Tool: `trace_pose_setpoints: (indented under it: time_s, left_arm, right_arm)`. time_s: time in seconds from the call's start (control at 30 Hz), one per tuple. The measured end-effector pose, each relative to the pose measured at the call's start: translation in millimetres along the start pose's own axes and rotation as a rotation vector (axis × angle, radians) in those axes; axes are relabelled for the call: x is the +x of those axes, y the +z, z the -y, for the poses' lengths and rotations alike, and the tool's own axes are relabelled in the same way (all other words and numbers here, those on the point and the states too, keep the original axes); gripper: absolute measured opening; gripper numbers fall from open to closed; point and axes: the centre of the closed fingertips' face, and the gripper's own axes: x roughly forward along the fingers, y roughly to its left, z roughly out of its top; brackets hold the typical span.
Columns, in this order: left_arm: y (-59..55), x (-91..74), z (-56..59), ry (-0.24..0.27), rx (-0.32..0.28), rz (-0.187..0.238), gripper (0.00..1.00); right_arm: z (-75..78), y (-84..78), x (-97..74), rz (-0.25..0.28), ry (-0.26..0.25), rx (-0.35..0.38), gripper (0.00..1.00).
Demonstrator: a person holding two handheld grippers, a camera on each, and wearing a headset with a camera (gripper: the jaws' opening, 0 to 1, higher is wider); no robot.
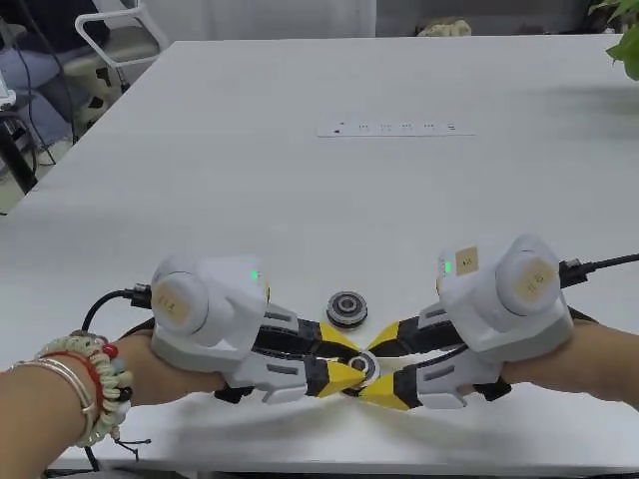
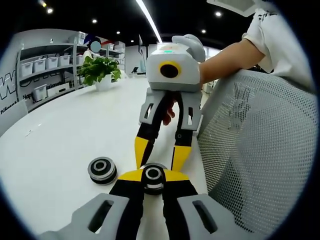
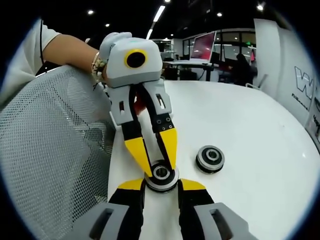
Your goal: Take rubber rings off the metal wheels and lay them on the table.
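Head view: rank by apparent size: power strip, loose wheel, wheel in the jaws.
1. power strip: widest span, though it lies far back.
2. loose wheel.
3. gripped wheel: looks smaller, but the jaws cover part of it, so 2 versus 3 is unsure.

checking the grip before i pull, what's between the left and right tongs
One wheel, pinched by the left tongs and right tongs from opposite sides, clear in both gripper views. The other wheel lies apart.
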Motion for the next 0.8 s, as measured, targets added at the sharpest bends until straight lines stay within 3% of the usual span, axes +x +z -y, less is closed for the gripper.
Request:
trace_pose_setpoints:
  time_s: [0.23,0.47,0.57,0.73,0.8]
  left_arm:
    - [0.9,0.8,-0.2,0.005,-0.004,0.002,0.08]
    - [1.1,0.7,-0.7,0.011,-0.008,0.004,0.08]
    - [1.0,0.6,-0.9,0.011,-0.01,0.005,0.08]
    - [0.8,0.7,-1.3,0.011,-0.011,0.005,0.08]
    - [0.7,0.8,-1.4,0.011,-0.011,0.006,0.08]
  right_arm:
    - [1.8,-4.7,-6.6,-0.007,0.019,0.045,0.18]
    - [1.1,-9.2,-7.9,-0.038,0.022,0.011,0.07]
    - [3.5,-8.1,-9.7,-0.031,0.016,0.033,0.05]
    - [2.8,-6.9,-9.1,-0.026,0.015,0.044,0.21]
    - [4.4,-0.7,-3.6,0.003,-0.01,0.045,0.23]
